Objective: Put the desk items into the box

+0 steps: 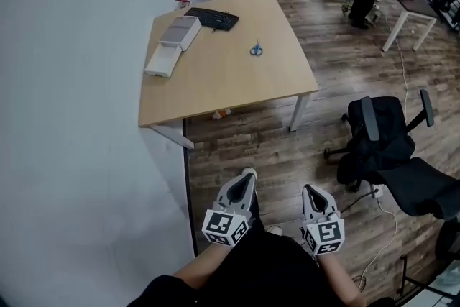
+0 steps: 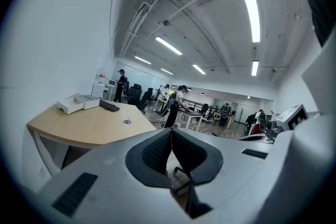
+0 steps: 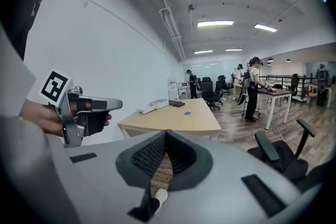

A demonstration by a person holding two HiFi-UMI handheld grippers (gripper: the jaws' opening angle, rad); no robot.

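Facing a pale wooden desk (image 1: 223, 83) set against a white wall (image 1: 72, 118), a person (image 1: 266, 269) holds two grippers above the plank floor (image 1: 287, 154), well short of the desk's near edge. A black office chair (image 1: 388, 147) sits off the desk's near right corner. On the desk, a white box (image 1: 172, 45) lies along the wall-side edge, with a black keyboard (image 1: 213, 18) at the far corner, one end just beside the box. The left gripper (image 1: 248, 175) and right gripper (image 1: 309, 189) hang side by side, well apart from everything on the desk, each with its jaws pressed together and nothing between them. Small blue-handled scissors (image 1: 256, 49) lie near the desk's middle, apart from box and keyboard.
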